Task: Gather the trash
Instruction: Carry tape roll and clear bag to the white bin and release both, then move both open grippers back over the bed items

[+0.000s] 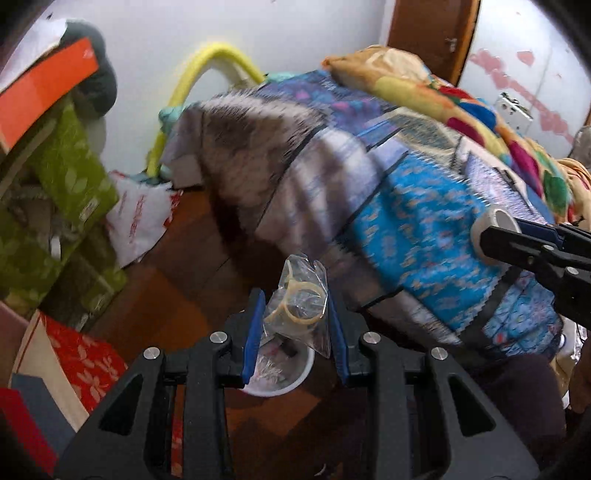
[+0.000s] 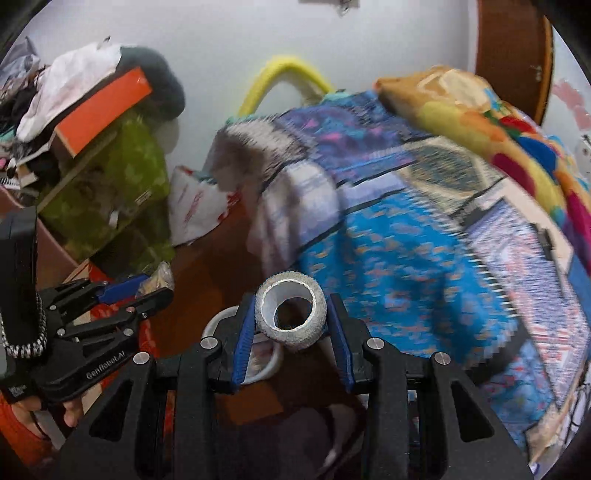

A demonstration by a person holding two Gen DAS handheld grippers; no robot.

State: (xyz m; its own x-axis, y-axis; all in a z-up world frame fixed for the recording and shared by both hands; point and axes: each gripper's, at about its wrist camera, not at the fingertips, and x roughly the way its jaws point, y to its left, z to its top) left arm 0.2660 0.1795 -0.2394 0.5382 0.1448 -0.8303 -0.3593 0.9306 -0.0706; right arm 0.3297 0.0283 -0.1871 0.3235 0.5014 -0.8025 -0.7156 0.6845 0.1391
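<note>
A white wall [image 1: 177,29] filled twelve o'clock, with a brown wooden door frame [image 1: 428,33] at one o'clock. A bed [image 1: 406,192] under patterned blue covers lay centre to three o'clock. Reddish-brown floor [image 1: 207,236] showed at centre-left.

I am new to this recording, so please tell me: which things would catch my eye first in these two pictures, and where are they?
Closest to each camera is a held piece of trash: the left gripper pinches a clear plastic bag with rubber bands inside, and the right gripper clamps a grey tape roll. Below both, on the brown floor, stands a white bin. Behind them, a bright blue patterned blanket covers the bed on the right.
</note>
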